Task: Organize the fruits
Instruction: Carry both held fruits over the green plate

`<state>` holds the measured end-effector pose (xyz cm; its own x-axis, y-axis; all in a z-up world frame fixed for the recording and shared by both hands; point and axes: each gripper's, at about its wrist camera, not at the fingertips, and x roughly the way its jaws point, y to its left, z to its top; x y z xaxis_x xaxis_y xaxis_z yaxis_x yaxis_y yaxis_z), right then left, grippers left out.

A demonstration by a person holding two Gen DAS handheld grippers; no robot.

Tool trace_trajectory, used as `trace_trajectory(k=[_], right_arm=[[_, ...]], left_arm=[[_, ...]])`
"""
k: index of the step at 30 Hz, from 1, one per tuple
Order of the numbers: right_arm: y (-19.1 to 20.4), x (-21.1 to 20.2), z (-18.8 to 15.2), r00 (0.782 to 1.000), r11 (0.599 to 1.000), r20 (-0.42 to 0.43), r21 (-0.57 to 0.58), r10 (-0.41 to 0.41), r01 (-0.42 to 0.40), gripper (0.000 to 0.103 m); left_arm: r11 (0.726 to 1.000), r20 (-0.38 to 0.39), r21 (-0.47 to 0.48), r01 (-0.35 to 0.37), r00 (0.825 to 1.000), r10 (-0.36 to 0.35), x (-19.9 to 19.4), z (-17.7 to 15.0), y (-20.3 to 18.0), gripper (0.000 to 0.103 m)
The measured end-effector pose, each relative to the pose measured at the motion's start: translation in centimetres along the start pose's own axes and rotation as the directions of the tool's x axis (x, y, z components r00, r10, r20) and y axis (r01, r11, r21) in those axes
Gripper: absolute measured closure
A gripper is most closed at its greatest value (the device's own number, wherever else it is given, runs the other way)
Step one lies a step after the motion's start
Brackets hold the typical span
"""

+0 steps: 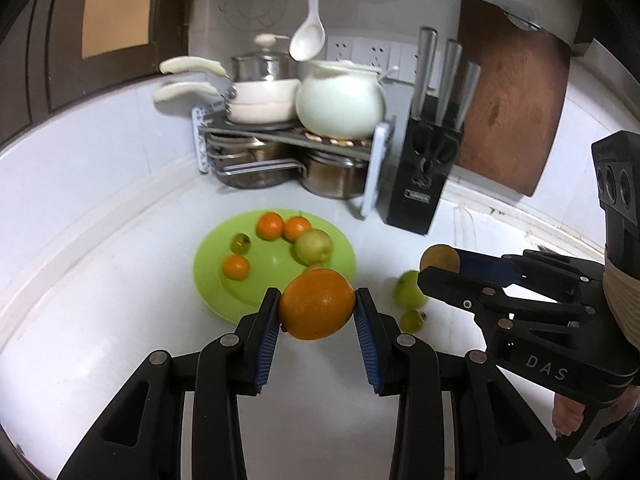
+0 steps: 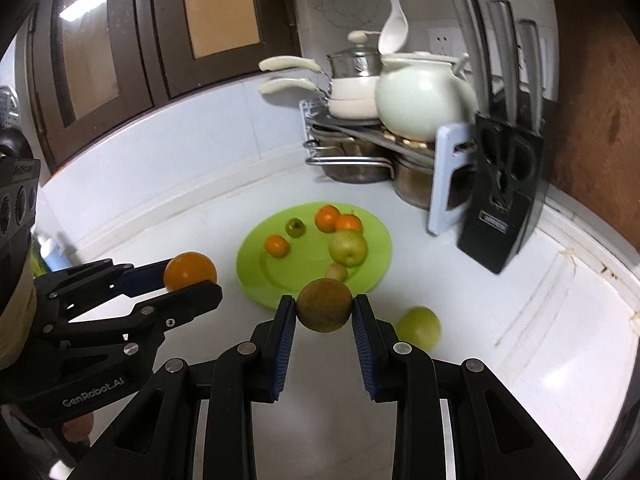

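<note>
currently mid-carry: my left gripper (image 1: 317, 307) clamps an orange (image 1: 317, 304) between its blue pads, and my right gripper (image 2: 324, 310) pinches a brown round fruit (image 2: 324, 305), both held above the counter, near side of the green plate (image 1: 212, 280). plate already holds three small oranges, a small green fruit, a larger green apple (image 2: 348, 248) and a small brownish fruit. two green fruits remain loose on the white counter (image 1: 100, 320), right of the plate. next move, as i judge it: bring both loads over bare plate area, lower, release gently so nothing rolls. far corner: pot rack (image 1: 288, 140), knife block (image 1: 428, 176), wooden board leaning on the wall.
</note>
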<state>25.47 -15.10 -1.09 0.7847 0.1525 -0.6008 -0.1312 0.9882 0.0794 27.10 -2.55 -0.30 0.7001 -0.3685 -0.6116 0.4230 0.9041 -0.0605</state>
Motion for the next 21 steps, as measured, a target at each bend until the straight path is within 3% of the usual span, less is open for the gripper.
trace_trajectory(k=[21], right_arm=[[3.7,4.2,6.1,0.999,0.997,0.045,-0.070,0.016,-0.013,0.073]], left_arm=[[0.997,0.061,0.019,-0.069,0.996,0.068,1.5,4.6,6.0,0.066]])
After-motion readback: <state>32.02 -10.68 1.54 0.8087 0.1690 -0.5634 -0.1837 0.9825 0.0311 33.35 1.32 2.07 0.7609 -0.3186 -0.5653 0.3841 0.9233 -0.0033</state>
